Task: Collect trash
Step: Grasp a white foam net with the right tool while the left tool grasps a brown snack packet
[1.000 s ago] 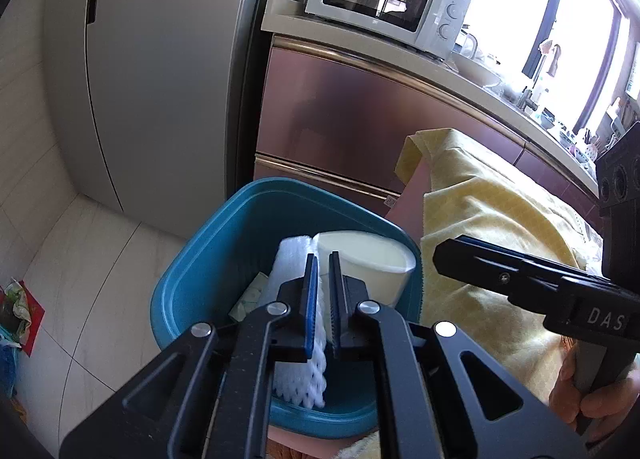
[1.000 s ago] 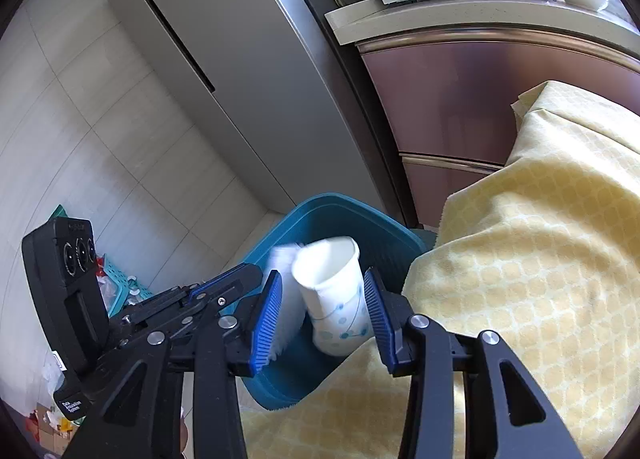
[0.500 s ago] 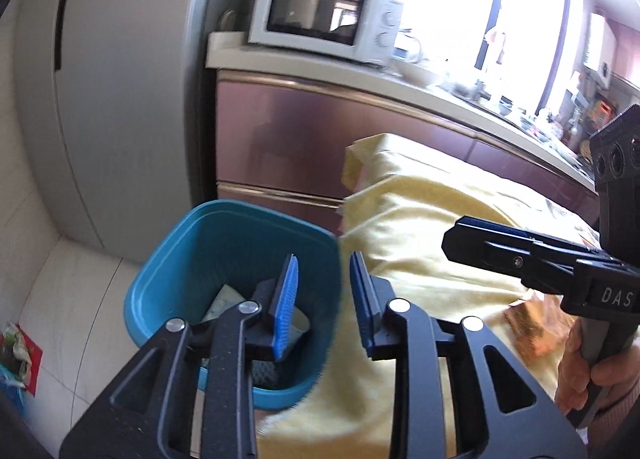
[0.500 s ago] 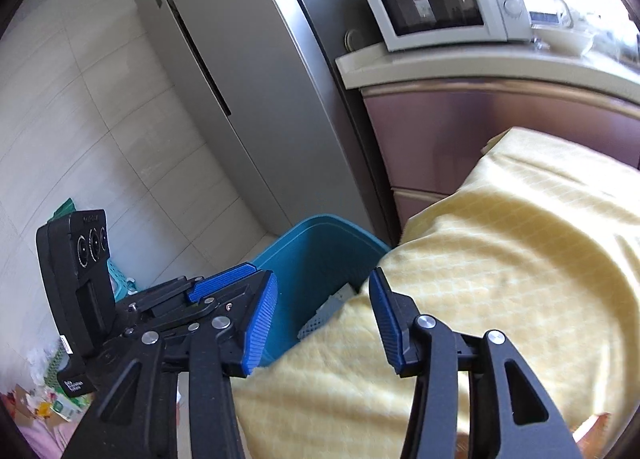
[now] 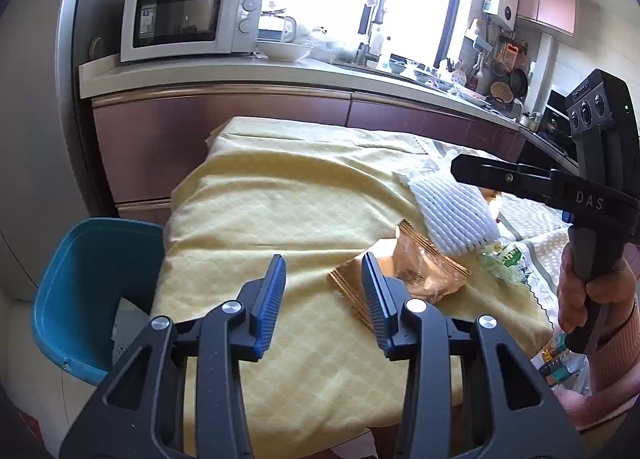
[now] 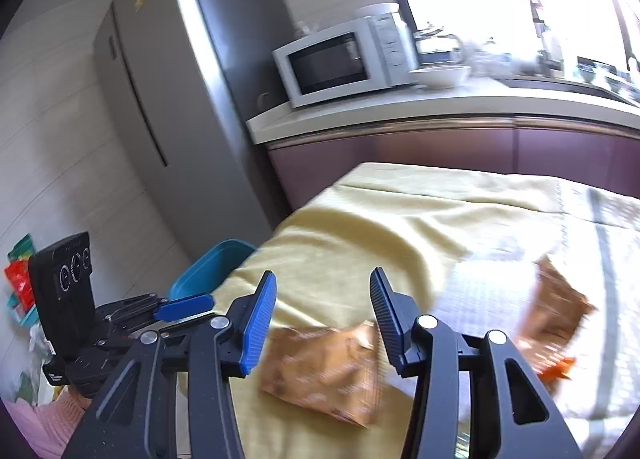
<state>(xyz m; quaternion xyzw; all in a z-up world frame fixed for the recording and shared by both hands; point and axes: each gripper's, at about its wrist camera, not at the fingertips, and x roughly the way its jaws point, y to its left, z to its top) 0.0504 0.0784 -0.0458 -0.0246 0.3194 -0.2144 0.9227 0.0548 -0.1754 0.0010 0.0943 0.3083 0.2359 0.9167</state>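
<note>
A teal bin point(image 5: 88, 283) stands on the floor at the table's left end; it also shows in the right wrist view point(image 6: 208, 271). A brown snack wrapper point(image 5: 416, 271) lies on the yellow tablecloth point(image 5: 280, 203), with a white foam net sleeve point(image 5: 452, 215) behind it. My left gripper point(image 5: 324, 299) is open and empty above the cloth, just left of the wrapper. My right gripper point(image 6: 320, 319) is open and empty over a brown wrapper point(image 6: 328, 371). A second brown wrapper point(image 6: 556, 311) lies further right.
A purple-fronted kitchen counter point(image 5: 280, 75) with a white microwave point(image 5: 188, 19) runs behind the table. A grey fridge point(image 6: 172, 99) stands left of it. More small wrappers point(image 5: 504, 259) lie at the table's right side. Coloured items point(image 6: 20, 279) sit on the floor.
Both grippers let go of the foam net and paper cup over the bin, opened, and swung right from the bin to above the table and its wrappers.
</note>
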